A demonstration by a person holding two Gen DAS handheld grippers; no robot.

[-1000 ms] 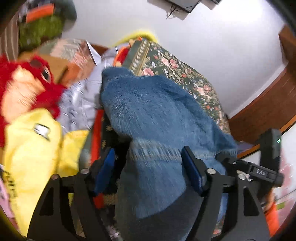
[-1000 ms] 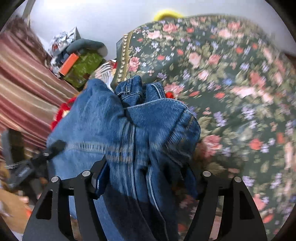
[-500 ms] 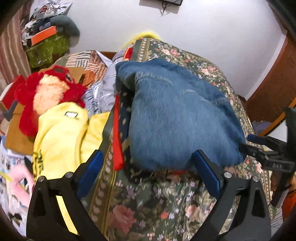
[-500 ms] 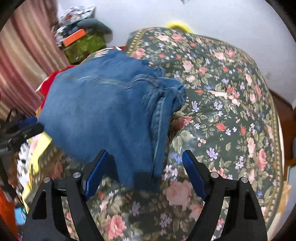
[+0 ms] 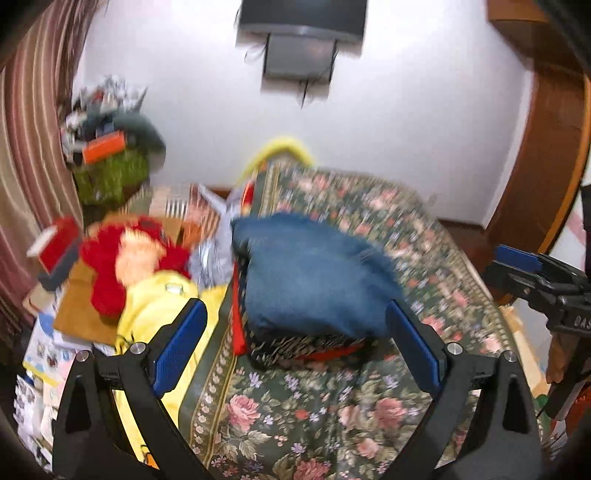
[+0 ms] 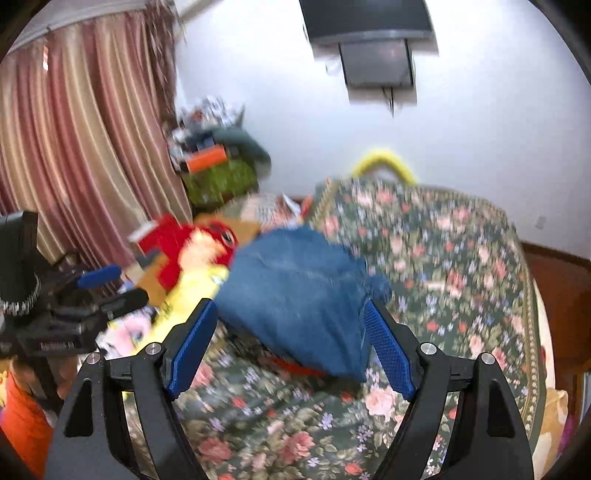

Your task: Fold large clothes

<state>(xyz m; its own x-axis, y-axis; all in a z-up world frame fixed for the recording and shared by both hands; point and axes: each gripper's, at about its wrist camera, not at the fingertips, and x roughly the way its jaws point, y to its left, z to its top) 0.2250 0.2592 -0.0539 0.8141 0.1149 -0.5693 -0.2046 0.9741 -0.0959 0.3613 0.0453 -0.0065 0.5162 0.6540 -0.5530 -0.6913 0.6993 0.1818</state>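
Note:
The folded blue jeans (image 5: 314, 273) (image 6: 295, 280) lie in a thick bundle on the floral bedspread (image 5: 332, 406) (image 6: 443, 258), resting on a dark patterned folded cloth with red edges (image 5: 306, 349). My left gripper (image 5: 295, 310) hangs open above and in front of the bundle, its blue pads clear of the denim. My right gripper (image 6: 290, 308) is open too, with nothing between its fingers. Each gripper shows in the other's view, the right gripper (image 5: 517, 266) at the right edge and the left gripper (image 6: 99, 277) at the left edge. Both views are motion-blurred.
Left of the bed lie a red plush toy (image 5: 125, 258), a yellow garment (image 5: 155, 306) and cardboard. A cluttered green box (image 5: 110, 173) stands by the striped curtain (image 5: 22, 147). A screen (image 5: 303, 22) hangs on the white wall. Wooden panelling (image 5: 535, 166) lines the right side.
Both grippers were closed around the jeans a second ago. They opened, let the jeans drop onto the bed, and have drawn back and upward since.

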